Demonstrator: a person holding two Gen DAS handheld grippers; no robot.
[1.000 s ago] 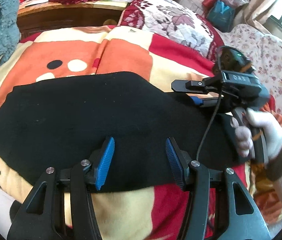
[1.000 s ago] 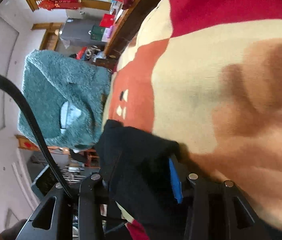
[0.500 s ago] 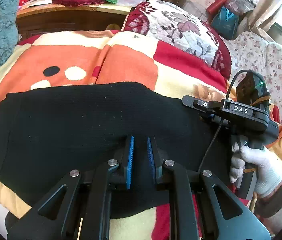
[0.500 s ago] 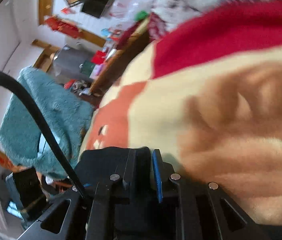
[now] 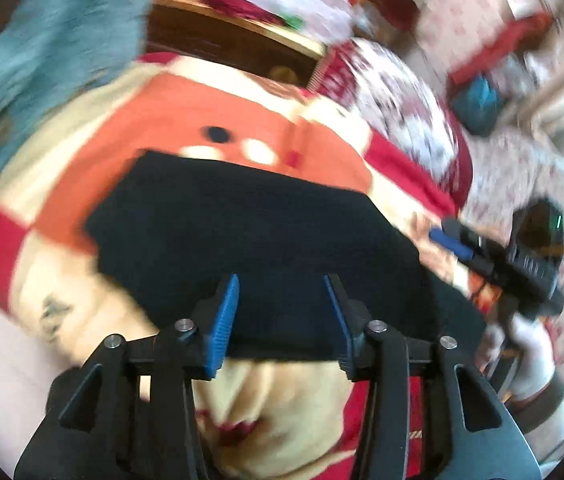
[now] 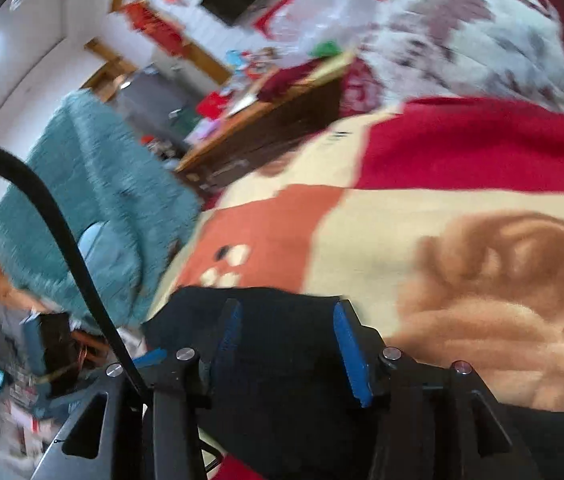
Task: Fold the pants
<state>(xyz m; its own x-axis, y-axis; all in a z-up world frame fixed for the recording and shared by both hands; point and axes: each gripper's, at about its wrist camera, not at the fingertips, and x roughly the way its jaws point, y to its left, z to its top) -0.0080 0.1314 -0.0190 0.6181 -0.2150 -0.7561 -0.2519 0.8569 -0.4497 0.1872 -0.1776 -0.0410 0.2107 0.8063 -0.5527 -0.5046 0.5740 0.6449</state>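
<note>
The black pants (image 5: 250, 236) lie folded flat on a red, orange and cream blanket (image 5: 218, 108). My left gripper (image 5: 282, 300) is open over the near edge of the pants, nothing between its blue pads. My right gripper (image 5: 448, 240) shows at the right end of the pants, held by a white-gloved hand. In the right wrist view the right gripper (image 6: 286, 328) is open, with the black pants (image 6: 278, 380) lying under and between its fingers. Both views are motion-blurred.
A teal fuzzy blanket (image 5: 30, 52) hangs at the left. A wooden headboard shelf (image 5: 234, 36) with clutter runs along the back. A floral pillow (image 5: 398, 96) sits at the back right. A black cable (image 6: 54, 224) crosses the right wrist view.
Both grippers were shut on the pants half a second ago and are open now. The left gripper has pulled back and swung; the pants lie released on the blanket.
</note>
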